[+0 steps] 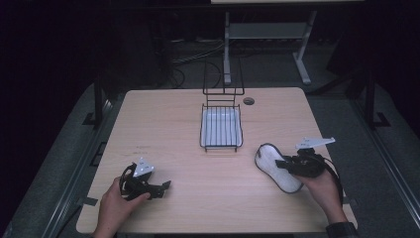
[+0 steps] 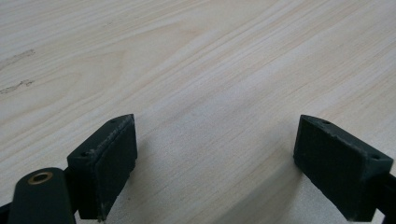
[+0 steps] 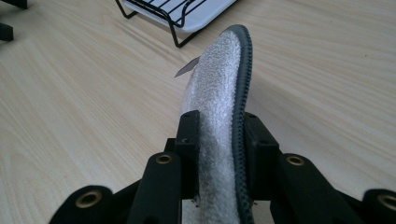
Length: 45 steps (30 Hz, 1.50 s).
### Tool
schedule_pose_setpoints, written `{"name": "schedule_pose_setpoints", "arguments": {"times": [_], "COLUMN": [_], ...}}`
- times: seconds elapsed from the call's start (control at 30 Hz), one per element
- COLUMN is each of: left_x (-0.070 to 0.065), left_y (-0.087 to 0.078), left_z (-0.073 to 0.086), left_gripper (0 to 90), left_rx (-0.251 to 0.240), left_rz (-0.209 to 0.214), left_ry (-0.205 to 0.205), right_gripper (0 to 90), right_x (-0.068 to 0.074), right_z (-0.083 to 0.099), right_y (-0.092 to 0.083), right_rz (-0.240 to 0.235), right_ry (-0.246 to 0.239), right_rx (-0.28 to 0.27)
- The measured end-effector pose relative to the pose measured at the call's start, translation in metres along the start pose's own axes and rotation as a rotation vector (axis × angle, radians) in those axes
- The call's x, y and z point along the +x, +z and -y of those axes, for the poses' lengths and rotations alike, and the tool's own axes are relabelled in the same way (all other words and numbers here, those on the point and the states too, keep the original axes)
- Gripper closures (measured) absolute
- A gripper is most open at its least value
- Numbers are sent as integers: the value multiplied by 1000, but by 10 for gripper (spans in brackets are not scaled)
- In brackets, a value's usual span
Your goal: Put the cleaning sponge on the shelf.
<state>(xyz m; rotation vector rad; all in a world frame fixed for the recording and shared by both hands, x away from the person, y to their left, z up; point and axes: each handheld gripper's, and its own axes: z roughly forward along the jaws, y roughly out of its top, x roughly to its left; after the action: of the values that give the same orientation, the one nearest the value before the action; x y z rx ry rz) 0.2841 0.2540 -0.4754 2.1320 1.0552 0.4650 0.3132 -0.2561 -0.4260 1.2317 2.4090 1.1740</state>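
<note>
Pale wooden table (image 1: 188,148), wire rack at the far middle, grey insole gripped at the right edge.

Across the light-grained tabletop, a black wire rack (image 1: 221,128) over a white tray (image 1: 221,130), set near the far centre beside a small round cable hole (image 1: 248,101). Nearer the right edge, a fleecy grey insole (image 1: 276,166) with dark stitched rim, pinched on edge in the right gripper (image 3: 219,140), pads pressed on both faces, toe pointed toward the rack. At the near left, well apart from the insole, the left gripper (image 1: 159,188) in hand, low over bare wood, jaws spread wide with nothing between them.
</note>
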Motion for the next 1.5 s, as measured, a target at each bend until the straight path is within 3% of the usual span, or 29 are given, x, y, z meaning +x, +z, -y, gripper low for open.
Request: {"name": "schedule_pose_setpoints", "arguments": {"times": [0.47, 0.63, 1.5], "left_x": [0, 0, 0], "left_y": [0, 0, 0], "left_z": [0, 0, 0], "left_gripper": [127, 127, 127], "left_rx": [-2, -2, -1], "left_rz": [0, 0, -1], "left_ry": [-2, -2, -4], "right_gripper": [784, 782, 778], "right_x": [5, 4, 3], "right_z": [-3, -6, -43], "right_y": [-5, -8, -11], "right_rz": [-17, -32, -51], "right_ry": [-13, -10, -15], "right_rx": [-10, -36, -141]}}
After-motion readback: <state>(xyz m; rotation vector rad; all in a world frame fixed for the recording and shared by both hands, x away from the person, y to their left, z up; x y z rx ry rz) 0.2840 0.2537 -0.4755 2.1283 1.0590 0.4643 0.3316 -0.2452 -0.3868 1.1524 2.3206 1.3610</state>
